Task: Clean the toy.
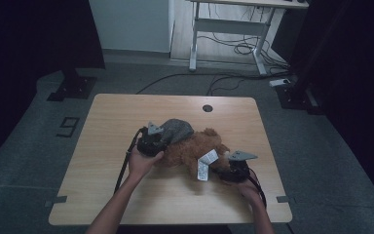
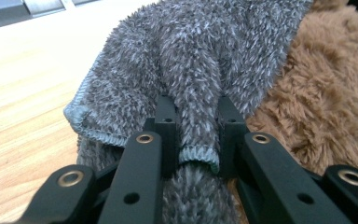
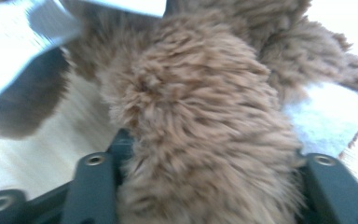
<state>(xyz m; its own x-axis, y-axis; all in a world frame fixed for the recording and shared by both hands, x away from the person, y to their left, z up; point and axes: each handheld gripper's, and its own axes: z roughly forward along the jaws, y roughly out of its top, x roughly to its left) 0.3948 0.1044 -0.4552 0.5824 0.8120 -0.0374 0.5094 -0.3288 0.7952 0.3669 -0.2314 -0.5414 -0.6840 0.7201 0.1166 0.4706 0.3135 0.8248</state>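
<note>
Brown plush — a stuffed toy (image 1: 195, 148) — is laid near the middle of the wooden table (image 1: 107, 141), its long axis running left to right, white tags (image 1: 205, 163) toward the right end. A grey fleece cloth (image 1: 177, 129) is draped over its left part. A fold of that cloth is clamped by the left gripper (image 1: 157, 142). The right gripper (image 1: 224, 170) is seen with its jaws spread around a furry limb of the toy — whether the limb is pressed cannot be told.
</note>
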